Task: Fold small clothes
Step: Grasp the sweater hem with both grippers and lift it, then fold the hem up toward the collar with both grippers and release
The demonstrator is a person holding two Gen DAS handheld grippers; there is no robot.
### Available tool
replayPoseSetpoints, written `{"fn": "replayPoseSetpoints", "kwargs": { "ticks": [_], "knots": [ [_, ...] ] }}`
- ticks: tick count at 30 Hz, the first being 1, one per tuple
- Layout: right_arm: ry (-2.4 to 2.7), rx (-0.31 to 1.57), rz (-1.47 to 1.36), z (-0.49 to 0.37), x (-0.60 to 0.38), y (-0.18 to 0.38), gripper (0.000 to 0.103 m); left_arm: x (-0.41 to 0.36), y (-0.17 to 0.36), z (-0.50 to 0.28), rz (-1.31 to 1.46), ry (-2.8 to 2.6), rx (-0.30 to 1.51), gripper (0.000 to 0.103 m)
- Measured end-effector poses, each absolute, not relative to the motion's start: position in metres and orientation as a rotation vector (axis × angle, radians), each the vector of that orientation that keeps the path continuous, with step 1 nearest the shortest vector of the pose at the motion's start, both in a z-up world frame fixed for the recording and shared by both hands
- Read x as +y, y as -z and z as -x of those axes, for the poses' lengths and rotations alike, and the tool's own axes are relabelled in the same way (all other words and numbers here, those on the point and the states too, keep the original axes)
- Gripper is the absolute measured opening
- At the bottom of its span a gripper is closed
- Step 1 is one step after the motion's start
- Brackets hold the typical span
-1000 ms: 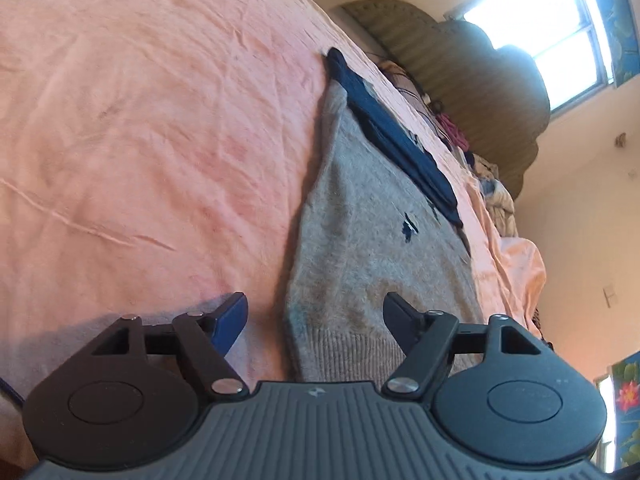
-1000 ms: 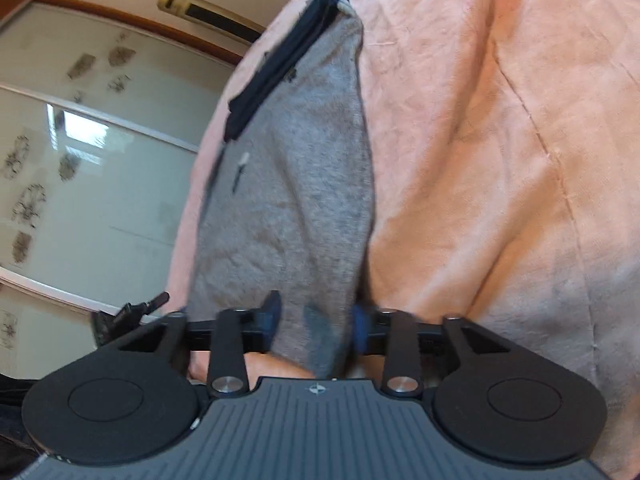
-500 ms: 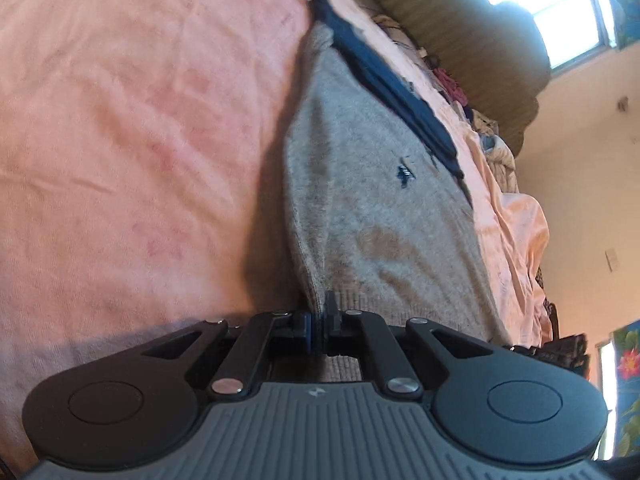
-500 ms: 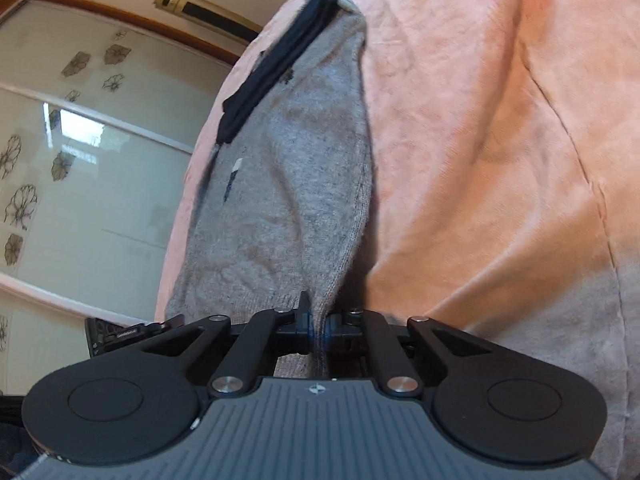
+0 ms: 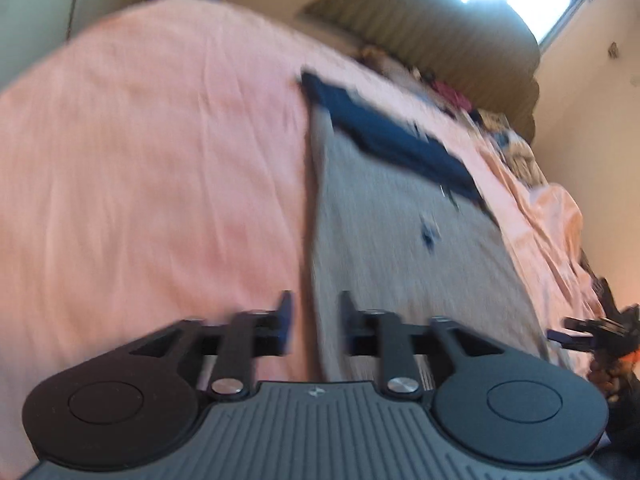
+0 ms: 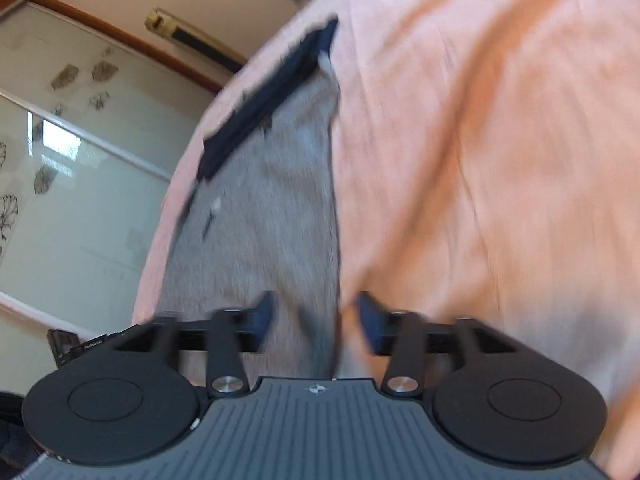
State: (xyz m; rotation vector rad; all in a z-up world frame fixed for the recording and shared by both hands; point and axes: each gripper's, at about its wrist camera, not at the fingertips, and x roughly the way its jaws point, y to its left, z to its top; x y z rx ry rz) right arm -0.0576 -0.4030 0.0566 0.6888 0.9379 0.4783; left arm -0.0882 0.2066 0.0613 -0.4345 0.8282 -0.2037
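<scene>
Straddling the near hem of the sweater [image 5: 404,240] on the bed [image 5: 152,168], both grippers stand open.

Left gripper [image 5: 313,322] has its jaws parted at the hem's left corner; right gripper [image 6: 314,316] has its jaws parted wider at the right corner, and neither pinches cloth, as far as the blur allows. The sweater's long axis runs straight away from both, toward the navy collar [image 5: 384,136] at the far end, so a lengthwise fold would carry the hem forward.

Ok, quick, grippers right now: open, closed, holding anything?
Left gripper: open, holding nothing, at the sweater hem.
Right gripper: open, holding nothing.
</scene>
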Motion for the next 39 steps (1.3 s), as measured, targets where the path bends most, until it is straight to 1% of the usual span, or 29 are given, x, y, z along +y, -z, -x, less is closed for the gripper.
{"fn": "replayPoseSetpoints", "kwargs": {
  "ticks": [1,2,4,7,10,14,16,17,18,19,20,21,24,25,26,28,30,31,32,35,36,37,38,39],
  "knots": [
    [-0.473,0.899,-0.675,0.036,-0.402,-0.064,0.08,0.207,-0.066,0.066,0.434,0.174,0.794,0.076],
    [-0.468,0.873,-0.67,0.015,-0.399,-0.069,0.079,0.206,-0.069,0.045,0.436,0.17,0.754,0.081],
    [-0.465,0.824,-0.657,-0.045,-0.39,-0.074,0.079,0.2,-0.068,-0.013,0.456,0.178,0.705,0.082],
    [-0.425,0.819,-0.625,-0.135,-0.373,-0.067,0.079,0.188,-0.052,-0.104,0.518,0.169,0.728,0.081],
    [-0.356,0.834,-0.617,-0.213,-0.359,-0.054,0.077,0.173,-0.036,-0.181,0.521,0.123,0.751,0.081],
    [-0.346,0.862,-0.694,-0.287,-0.347,-0.033,0.072,0.156,-0.018,-0.25,0.506,0.117,0.804,0.081],
    [-0.35,0.884,-0.689,-0.312,-0.337,-0.023,0.071,0.151,-0.013,-0.265,0.506,0.125,0.787,0.081],
    [-0.348,0.902,-0.67,-0.321,-0.331,-0.018,0.07,0.148,-0.012,-0.271,0.5,0.133,0.786,0.081],
    [-0.356,0.882,-0.647,-0.327,-0.327,-0.016,0.065,0.146,-0.012,-0.275,0.489,0.13,0.774,0.075],
    [-0.344,0.894,-0.633,-0.332,-0.323,-0.014,0.038,0.144,-0.011,-0.278,0.47,0.123,0.776,0.015],
    [-0.34,0.924,-0.631,-0.337,-0.321,-0.01,0.016,0.141,-0.008,-0.285,0.435,0.107,0.808,0.009],
    [-0.348,0.903,-0.6,-0.335,-0.319,-0.012,0.016,0.139,-0.009,-0.285,0.4,0.084,0.795,0.006],
    [-0.374,0.812,-0.6,-0.319,-0.333,-0.022,0.014,0.135,-0.019,-0.272,0.279,0.077,0.718,0.006],
    [-0.347,0.828,-0.606,-0.318,-0.341,-0.014,0.013,0.135,-0.014,-0.272,0.239,0.087,0.729,0.006],
    [-0.331,0.853,-0.616,-0.319,-0.343,-0.004,0.01,0.134,-0.007,-0.274,0.211,0.081,0.753,0.006],
    [-0.332,0.821,-0.658,-0.316,-0.345,0.0,0.011,0.129,-0.007,-0.272,0.173,0.076,0.725,0.006],
    [-0.319,0.809,-0.646,-0.315,-0.34,-0.008,0.021,0.124,-0.012,-0.27,0.16,0.081,0.728,0.01],
    [-0.296,0.807,-0.623,-0.314,-0.338,-0.015,0.036,0.123,-0.019,-0.268,0.15,0.071,0.707,0.011],
    [-0.269,0.776,-0.598,-0.311,-0.337,-0.026,0.046,0.124,-0.027,-0.262,0.148,0.065,0.676,0.012],
    [-0.281,0.657,-0.519,-0.301,-0.326,-0.06,0.048,0.119,-0.056,-0.244,0.152,0.028,0.515,0.017],
    [-0.307,0.655,-0.501,-0.304,-0.315,-0.066,0.049,0.111,-0.062,-0.246,0.159,0.052,0.491,0.029],
    [-0.336,0.671,-0.474,-0.31,-0.3,-0.07,0.053,0.098,-0.063,-0.253,0.158,0.082,0.509,0.053],
    [-0.36,0.691,-0.439,-0.316,-0.283,-0.07,0.059,0.084,-0.062,-0.262,0.146,0.103,0.536,0.067],
    [-0.383,0.718,-0.378,-0.325,-0.261,-0.068,0.063,0.066,-0.056,-0.271,0.114,0.128,0.567,0.066]
  ]
}}
